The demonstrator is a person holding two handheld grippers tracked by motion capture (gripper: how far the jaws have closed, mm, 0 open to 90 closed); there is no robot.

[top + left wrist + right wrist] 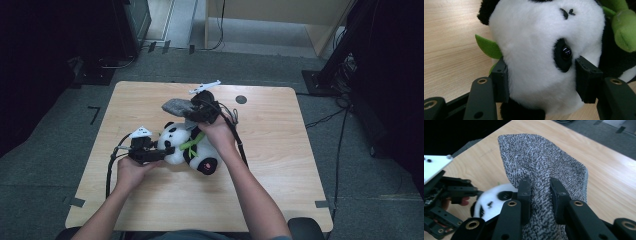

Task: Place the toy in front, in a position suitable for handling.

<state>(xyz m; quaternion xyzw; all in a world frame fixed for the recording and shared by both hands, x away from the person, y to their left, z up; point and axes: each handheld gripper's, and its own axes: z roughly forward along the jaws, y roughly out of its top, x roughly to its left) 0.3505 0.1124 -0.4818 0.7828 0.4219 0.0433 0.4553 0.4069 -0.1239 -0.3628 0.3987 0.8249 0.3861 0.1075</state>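
Gripping the plush black-and-white panda toy [187, 148] by its head, your left gripper [159, 151] has its two black jaws pressed into the white fur on either side of the face; in the left gripper view the pads dent the plush [541, 57], one beside the black eye patch and one at the opposite cheek. The panda lies on its side near the middle of the light wooden table [280, 165], its head toward nine o'clock and its body toward three o'clock from your seat. A green felt bamboo stalk [192, 143] lies across its chest, and a green leaf [488, 46] pokes out behind the head at about nine o'clock in the left gripper view.

Your right gripper [192, 107] sits just past the panda at twelve o'clock, pinching a speckled grey knitted cloth piece [177, 106]. In the right gripper view the jaws stand nearly together with a fold of that knit [541, 167] squeezed between them, and the rest of the fabric stands up above the pads toward twelve o'clock. Below it, at about eight o'clock in that view, you can see the panda's face [496, 200] and your left gripper [451, 195] holding it. The cloth is raised above the tabletop, close over the panda's head and shoulder.
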